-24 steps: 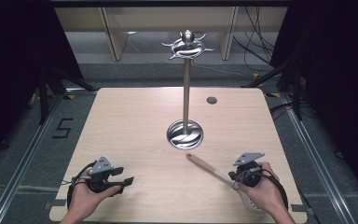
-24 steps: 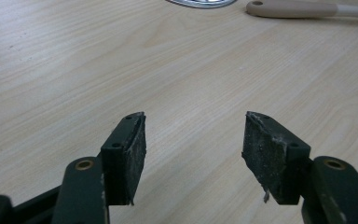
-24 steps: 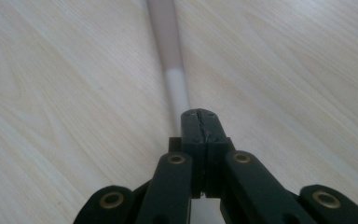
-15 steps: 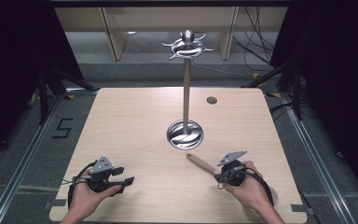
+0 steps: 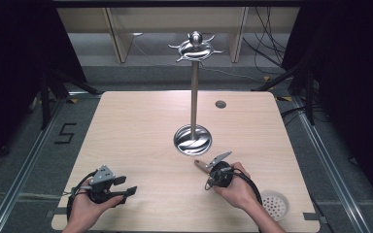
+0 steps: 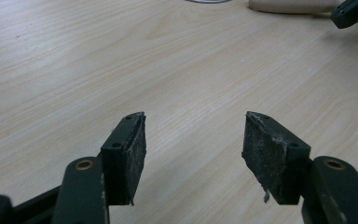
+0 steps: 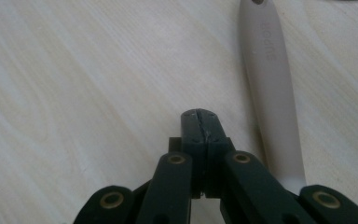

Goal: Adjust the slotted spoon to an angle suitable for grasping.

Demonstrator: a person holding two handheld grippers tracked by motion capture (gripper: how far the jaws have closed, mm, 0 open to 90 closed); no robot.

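One apparently empty strainer point(image 5: 275, 205), table-edge point(image 5: 291, 145).

Steel stand point(image 5: 193, 92) (round base), wooden table point(image 5: 136, 131), white perforated disc point(image 5: 275, 206)

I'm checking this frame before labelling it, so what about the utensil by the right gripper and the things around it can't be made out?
- Utensil handle: right gripper view, working end hidden behind the right gripper; embossed lettering blurred.
- Same utensil, high view: the right hand covers most of it.
- Stand base: left gripper view, cut off by the top edge.
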